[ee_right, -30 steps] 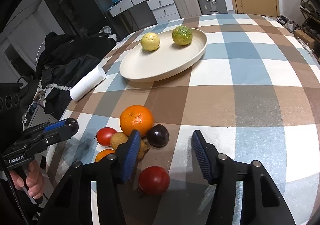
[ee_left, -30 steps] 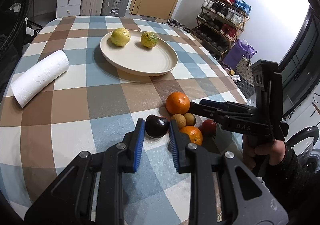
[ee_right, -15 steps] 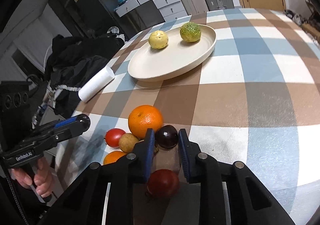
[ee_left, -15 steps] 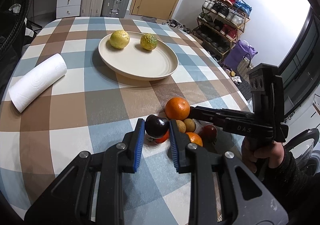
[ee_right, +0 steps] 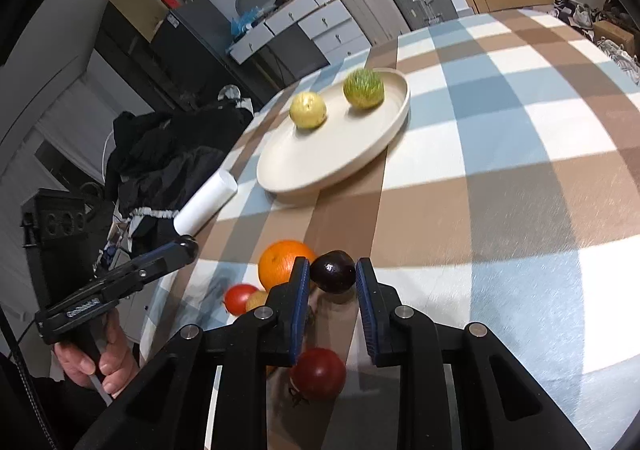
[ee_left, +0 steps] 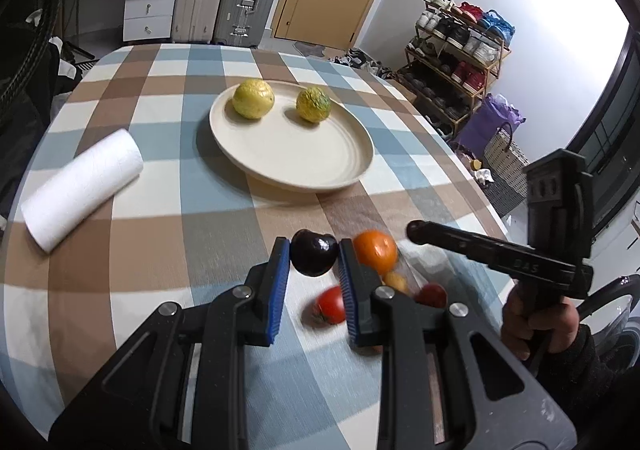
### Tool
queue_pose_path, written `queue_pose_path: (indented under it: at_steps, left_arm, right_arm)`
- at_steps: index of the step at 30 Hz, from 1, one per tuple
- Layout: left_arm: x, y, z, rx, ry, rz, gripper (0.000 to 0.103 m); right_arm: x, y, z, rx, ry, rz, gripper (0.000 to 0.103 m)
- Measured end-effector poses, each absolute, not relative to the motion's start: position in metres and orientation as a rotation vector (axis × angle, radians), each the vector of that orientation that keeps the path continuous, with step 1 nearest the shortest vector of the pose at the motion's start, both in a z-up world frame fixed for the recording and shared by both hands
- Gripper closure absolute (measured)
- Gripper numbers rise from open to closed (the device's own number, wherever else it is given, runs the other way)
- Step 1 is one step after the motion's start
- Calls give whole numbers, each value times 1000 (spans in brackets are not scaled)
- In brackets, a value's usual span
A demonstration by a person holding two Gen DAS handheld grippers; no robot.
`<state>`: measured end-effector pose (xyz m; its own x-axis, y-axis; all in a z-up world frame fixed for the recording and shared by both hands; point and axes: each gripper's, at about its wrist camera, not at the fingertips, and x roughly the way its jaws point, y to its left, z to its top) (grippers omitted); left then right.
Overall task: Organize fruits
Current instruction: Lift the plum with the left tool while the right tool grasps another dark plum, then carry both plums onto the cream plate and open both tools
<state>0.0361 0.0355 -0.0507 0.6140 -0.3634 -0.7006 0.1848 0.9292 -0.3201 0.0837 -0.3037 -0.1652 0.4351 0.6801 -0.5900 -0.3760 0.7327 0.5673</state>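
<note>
Left wrist view had the left gripper (ee_left: 314, 247) nearest, its jaws narrowed onto a dark plum (ee_left: 313, 259), pinched across the middle so the round skin would not roll out. Right wrist view showed the same on the right gripper (ee_right: 333, 265): pads pressed on a second dark plum (ee_right: 333, 272), apparently just clear of the cloth, judging by the shadow under it. At 6 o'clock below it lay a red tomato (ee_right: 318, 374). At 10 o'clock an orange (ee_right: 280, 260) sat among smaller fruit, a loose pile probably awaiting sorting. Farther off at 12 o'clock stood the cream plate (ee_left: 312, 166). A yellow fruit (ee_left: 253, 98) and a green fruit (ee_left: 313, 105) sat on its far side, leaving the near half free, likely for both plums. A paper roll (ee_left: 84, 186) lay at its 9 o'clock, out of the way.
</note>
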Motion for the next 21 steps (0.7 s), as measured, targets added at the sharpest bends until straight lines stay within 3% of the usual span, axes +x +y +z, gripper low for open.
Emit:
queue_pose_path:
  at_steps: [21]
  left_arm:
    - [175,62,-35,-260,820,-211,81]
  right_arm:
    - [202,-278,-64,327,721,763,79]
